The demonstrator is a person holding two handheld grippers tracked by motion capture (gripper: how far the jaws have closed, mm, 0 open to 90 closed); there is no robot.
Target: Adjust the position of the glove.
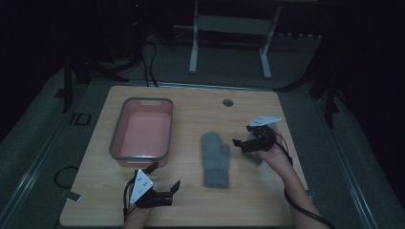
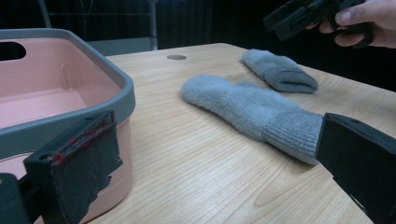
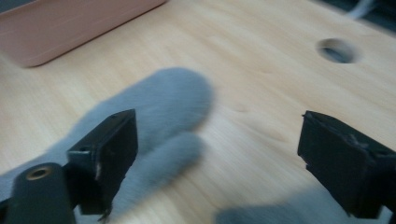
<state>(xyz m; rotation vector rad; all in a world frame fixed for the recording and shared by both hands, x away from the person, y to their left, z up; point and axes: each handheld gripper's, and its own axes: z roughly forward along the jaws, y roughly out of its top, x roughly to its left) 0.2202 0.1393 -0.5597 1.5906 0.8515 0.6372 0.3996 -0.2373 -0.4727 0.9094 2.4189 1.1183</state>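
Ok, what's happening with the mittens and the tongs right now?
Both tongs open, empty. Right tongs above second mitten. First mitten flat mid-table. Nothing blocking pink tub.

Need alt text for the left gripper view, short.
Two grey mittens lie apart on a wooden table: the nearer mitten mid-frame, the farther mitten behind it. A pink bin with a grey rim sits at left, and the left gripper has its jaws open in the foreground.

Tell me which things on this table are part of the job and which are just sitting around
In the job: near grey mitten, second grey mitten, pink bin, right gripper open above the second mitten, left gripper open near the bin.

Lying about: table's cable hole, white frame behind the table.
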